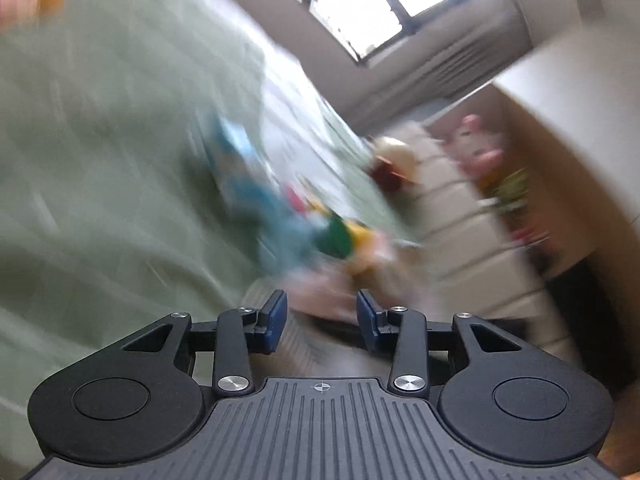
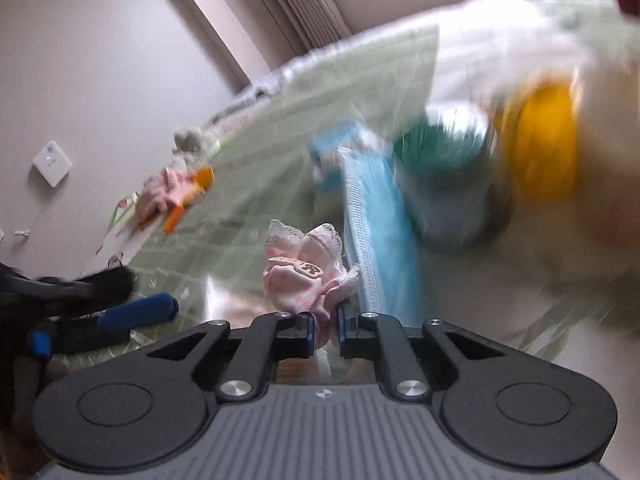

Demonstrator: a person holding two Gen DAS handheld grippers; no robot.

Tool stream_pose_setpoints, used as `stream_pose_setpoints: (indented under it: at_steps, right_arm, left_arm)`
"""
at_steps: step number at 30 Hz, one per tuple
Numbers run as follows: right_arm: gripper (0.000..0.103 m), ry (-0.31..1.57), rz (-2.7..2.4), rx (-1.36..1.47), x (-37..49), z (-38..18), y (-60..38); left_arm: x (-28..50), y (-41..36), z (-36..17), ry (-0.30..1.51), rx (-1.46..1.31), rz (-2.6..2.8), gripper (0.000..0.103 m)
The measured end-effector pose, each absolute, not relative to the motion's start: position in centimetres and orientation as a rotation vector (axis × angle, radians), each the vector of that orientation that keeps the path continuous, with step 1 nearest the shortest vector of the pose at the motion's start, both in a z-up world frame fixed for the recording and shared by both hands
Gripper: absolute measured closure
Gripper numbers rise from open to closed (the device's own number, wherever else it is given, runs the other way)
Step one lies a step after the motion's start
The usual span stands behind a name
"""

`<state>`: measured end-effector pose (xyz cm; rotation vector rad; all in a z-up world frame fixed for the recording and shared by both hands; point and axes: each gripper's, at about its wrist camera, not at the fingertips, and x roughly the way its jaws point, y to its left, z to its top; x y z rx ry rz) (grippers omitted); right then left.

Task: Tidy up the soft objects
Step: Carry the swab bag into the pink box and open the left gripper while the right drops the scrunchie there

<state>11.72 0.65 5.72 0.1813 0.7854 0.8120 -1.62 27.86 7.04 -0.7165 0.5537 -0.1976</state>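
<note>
Pink lace cloth point(image 2: 308, 276) | clamped in right gripper point(image 2: 324, 326) | left gripper point(image 1: 322, 320) parted, holding nothing

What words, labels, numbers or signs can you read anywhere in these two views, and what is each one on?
None can be read for certain.
Pink lace-trimmed soft item held by the right gripper: its tag bears dark curly characters, too blurred to read.
Each gripper base, for example the left gripper, carries only a small crosshair mark, not text.
The toys on the green bedspread are motion-blurred; no lettering shows.
</note>
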Motion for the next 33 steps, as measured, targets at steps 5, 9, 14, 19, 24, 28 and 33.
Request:
stream_pose_setpoints:
  at_steps: [5, 9, 14, 19, 24, 28, 33]
  right_arm:
    - [0.092, 0.699, 0.672, 0.029, 10.7, 6.1, -2.9]
    - [0.092, 0.76, 0.624, 0.018, 10.5, 3.6, -4.1]
    - [0.092, 0.754, 0.603, -0.019, 10.3, 1.7, -4.3]
    - [0.091, 0.709, 0.597, -0.057, 9.8, 0.8, -3.9]
    - [0.09, 0.683, 0.595, -0.091, 9.2, 0.9, -3.1]
    - [0.09, 0.681, 0.6, -0.098, 9.1, 0.9, -3.3]
    - [0.091, 0.675, 0.61, -0.154, 8.5, 1.5, -3.1]
  left_arm:
    - [-1.2, 23.6, 8.4, 0.593, -0.276, -0.19, 0.06]
    - [0.7, 19.0, 5.6, 0.764, 0.014, -0.284, 0.058]
    - [0.9, 15.7, 3.8, 0.826, 0.252, -0.331, 0.036]
    - [0.9, 14.8, 3.5, 0.833, 0.28, -0.381, 0.021]
    - [2.1, 15.3, 3.1, 0.831, 0.373, -0.25, 0.024]
    - [3.5, 16.4, 2.6, 0.855, 0.317, -0.23, 0.021]
    - [5.1, 19.5, 2.4, 0.866, 0.084, -0.198, 0.023]
